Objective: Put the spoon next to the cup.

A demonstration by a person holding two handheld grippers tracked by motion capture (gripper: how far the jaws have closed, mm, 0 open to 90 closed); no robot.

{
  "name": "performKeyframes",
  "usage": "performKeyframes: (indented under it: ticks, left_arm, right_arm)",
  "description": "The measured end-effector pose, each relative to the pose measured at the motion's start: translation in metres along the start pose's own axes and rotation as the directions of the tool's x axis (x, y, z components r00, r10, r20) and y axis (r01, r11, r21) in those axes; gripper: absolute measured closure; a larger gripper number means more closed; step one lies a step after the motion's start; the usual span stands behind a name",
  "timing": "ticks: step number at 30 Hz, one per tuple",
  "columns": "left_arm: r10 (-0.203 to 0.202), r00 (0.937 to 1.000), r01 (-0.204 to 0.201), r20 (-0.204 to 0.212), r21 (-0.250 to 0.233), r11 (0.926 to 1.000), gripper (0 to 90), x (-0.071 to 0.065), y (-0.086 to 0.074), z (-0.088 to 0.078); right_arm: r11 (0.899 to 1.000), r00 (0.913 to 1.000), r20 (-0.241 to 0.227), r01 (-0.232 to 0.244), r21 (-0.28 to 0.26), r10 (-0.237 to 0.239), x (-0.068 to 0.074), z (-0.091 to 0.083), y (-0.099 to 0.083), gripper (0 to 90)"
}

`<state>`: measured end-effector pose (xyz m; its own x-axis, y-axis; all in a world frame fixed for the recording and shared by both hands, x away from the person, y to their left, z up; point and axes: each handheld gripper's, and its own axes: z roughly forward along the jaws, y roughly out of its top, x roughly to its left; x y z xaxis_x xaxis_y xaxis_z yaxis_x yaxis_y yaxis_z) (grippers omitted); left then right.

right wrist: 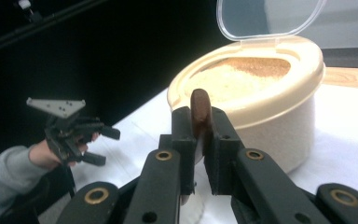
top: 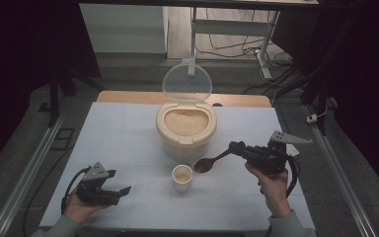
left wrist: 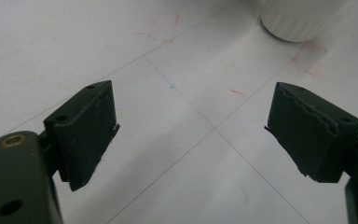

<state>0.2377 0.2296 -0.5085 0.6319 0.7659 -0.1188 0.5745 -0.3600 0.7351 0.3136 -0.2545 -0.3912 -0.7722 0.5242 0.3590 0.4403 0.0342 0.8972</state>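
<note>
Your right gripper (top: 234, 146) is clamped on the handle of the wooden spoon (top: 208, 163), whose bowl hangs just beside the small cup (top: 182, 177) near the bench (top: 118, 143) centre. Your left gripper (top: 121, 190) rests wide apart, holding nothing, by the near-left corner.

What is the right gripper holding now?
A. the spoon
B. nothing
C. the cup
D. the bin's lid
A: the right gripper has its fingers shut on the brown spoon, whose bowl hangs beside the cup in the high view.
</note>
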Motion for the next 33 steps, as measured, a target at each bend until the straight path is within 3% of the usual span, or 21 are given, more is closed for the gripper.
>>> performKeyframes:
  ticks: [10, 17, 20, 26, 33]
  left_arm:
    - [0.007, 1.0000, -0.007, 0.003, 0.004, 1.0000, 15.7, -0.001, 0.000, 0.001]
    - [0.006, 1.0000, -0.006, 0.005, 0.002, 1.0000, 15.7, -0.001, 0.000, 0.001]
    - [0.007, 0.9999, -0.007, 0.008, 0.004, 1.0000, 15.7, -0.002, 0.001, 0.001]
    - [0.008, 0.9999, -0.008, 0.010, 0.006, 1.0000, 15.7, -0.002, 0.000, 0.001]
    - [0.011, 0.9999, -0.012, 0.012, 0.013, 0.9999, 15.7, -0.002, 0.000, 0.002]
  right_arm:
    - [0.994, 0.9985, 0.002, 0.054, 0.094, -0.055, 0.002, -0.007, 0.001, 83.2]
    - [0.973, 0.9966, -0.038, 0.080, 0.217, -0.073, 0.004, 0.000, -0.002, 83.2]
    - [0.957, 0.9951, -0.060, 0.092, 0.275, -0.079, 0.007, 0.007, -0.003, 83.2]
    - [0.912, 0.9904, -0.118, 0.114, 0.393, -0.073, 0.011, 0.024, -0.006, 83.2]
    - [0.864, 0.9871, -0.147, 0.127, 0.488, -0.062, 0.013, 0.045, -0.013, 83.1]
